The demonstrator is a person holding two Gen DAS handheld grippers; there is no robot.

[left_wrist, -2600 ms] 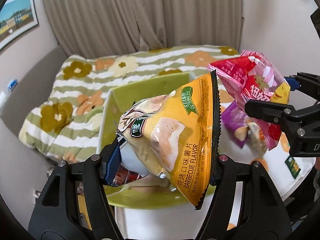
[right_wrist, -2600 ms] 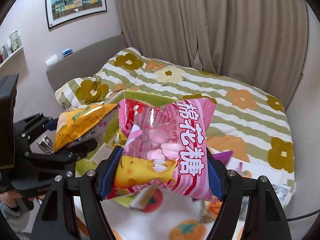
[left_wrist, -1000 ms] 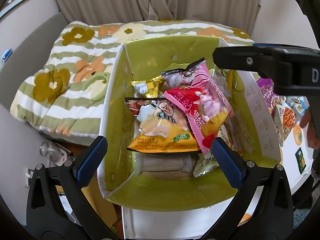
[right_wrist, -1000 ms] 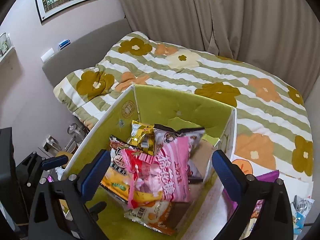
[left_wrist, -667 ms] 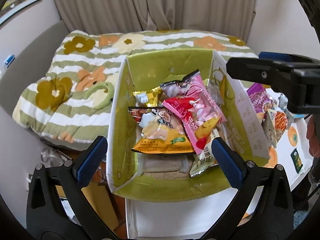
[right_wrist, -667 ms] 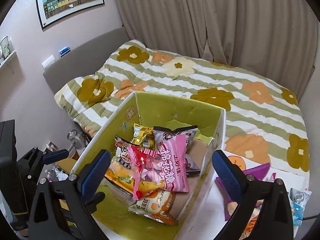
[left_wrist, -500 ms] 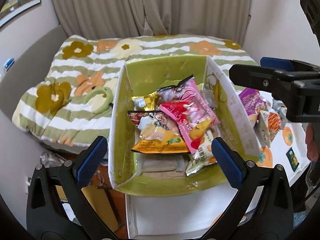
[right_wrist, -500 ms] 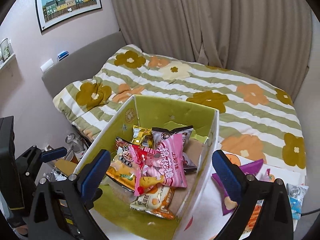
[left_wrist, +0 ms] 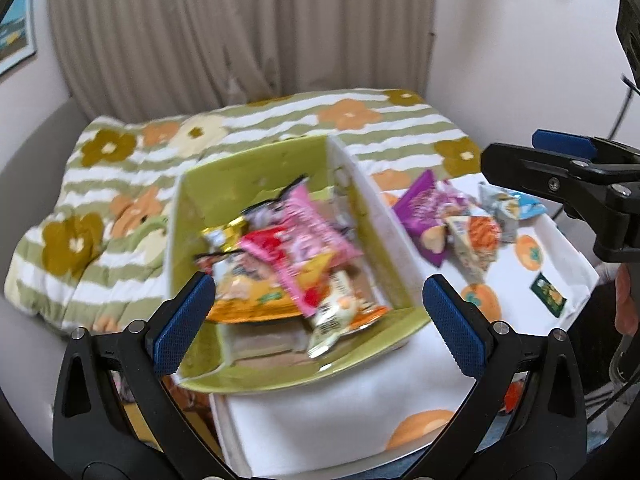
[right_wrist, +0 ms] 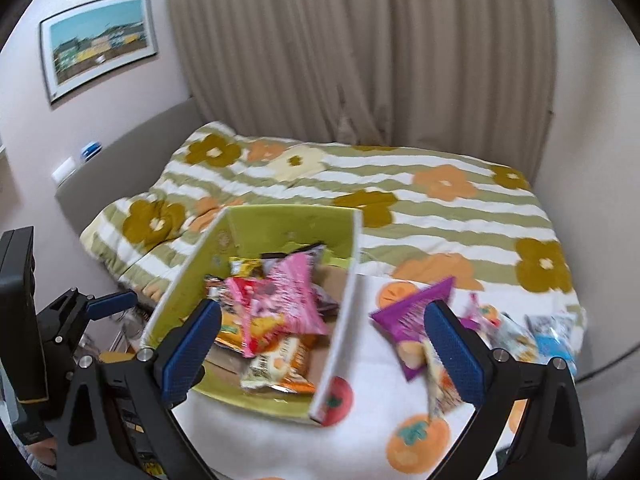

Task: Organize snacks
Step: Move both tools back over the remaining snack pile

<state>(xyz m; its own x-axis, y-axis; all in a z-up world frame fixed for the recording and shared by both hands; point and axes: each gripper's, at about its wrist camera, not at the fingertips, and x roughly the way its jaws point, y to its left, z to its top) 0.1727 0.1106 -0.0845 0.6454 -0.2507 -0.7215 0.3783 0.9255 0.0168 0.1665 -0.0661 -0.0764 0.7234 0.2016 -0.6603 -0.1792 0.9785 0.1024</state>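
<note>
Behind the white table (right_wrist: 280, 432) lies a flowered bed (right_wrist: 400, 200) under beige curtains (right_wrist: 360, 48). Both my left gripper (left_wrist: 316, 320) and right gripper (right_wrist: 322, 350) are spread wide, holding nothing. Several snack bags sit piled in the green box (left_wrist: 200, 200); loose packets (left_wrist: 460, 228) wait at three o'clock, probably my next pick.

green box (left_wrist: 200, 204): open, holds pink bag (left_wrist: 308, 232), orange bag (left_wrist: 248, 300) | purple bag (left_wrist: 420, 208): beside box

Floral striped quilt (right_wrist: 400, 200), beige curtain (right_wrist: 360, 48), framed picture (right_wrist: 98, 42)
</note>
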